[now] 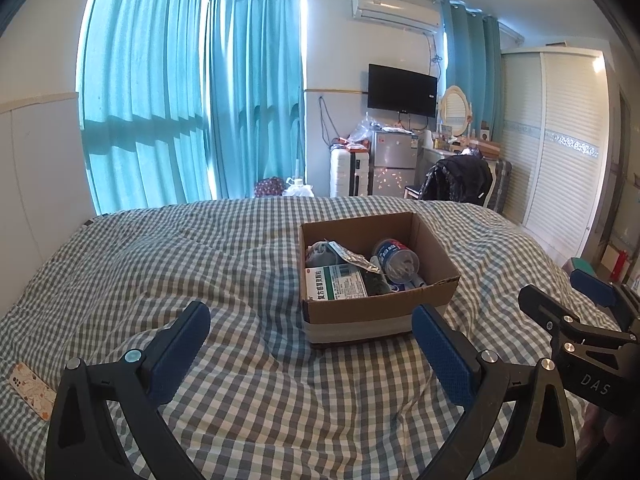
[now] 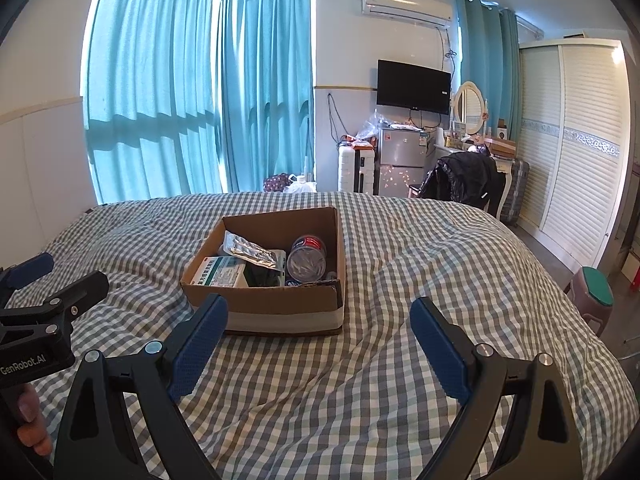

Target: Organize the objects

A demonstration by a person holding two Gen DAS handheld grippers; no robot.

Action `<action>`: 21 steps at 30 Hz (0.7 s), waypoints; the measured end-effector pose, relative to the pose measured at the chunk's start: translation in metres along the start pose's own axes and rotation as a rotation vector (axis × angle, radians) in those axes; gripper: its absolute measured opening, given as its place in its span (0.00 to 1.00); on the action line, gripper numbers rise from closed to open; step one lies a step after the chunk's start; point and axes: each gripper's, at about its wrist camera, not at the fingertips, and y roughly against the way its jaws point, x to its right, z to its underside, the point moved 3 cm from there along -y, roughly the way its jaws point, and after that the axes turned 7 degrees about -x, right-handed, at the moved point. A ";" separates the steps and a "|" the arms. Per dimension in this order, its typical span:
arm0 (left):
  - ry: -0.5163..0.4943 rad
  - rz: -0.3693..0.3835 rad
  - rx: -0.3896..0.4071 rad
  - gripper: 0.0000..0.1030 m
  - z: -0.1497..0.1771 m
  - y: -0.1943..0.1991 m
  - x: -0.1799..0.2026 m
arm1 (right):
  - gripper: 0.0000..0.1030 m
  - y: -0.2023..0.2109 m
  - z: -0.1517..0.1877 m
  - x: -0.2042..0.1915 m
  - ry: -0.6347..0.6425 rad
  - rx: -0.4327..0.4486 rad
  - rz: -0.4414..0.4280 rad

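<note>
Two hand-held grippers, left point(image 1: 310, 336) and right point(image 2: 318, 330), are held wide apart above the bed point(image 2: 360, 380). A cardboard box point(image 2: 272, 300) is filled with a medicine box point(image 2: 222, 274) and maybe a jar point(image 2: 307, 262).

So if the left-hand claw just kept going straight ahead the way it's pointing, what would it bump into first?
Most likely the cardboard box. The left gripper is open and empty above the checked bedspread, and the box's near wall lies ahead, slightly right of centre. Depth is hard to judge; a low path might brush the rumpled cover first.
</note>
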 end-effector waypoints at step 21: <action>-0.025 0.002 0.001 1.00 -0.002 0.002 0.002 | 0.90 0.003 -0.001 -0.004 0.011 0.003 -0.001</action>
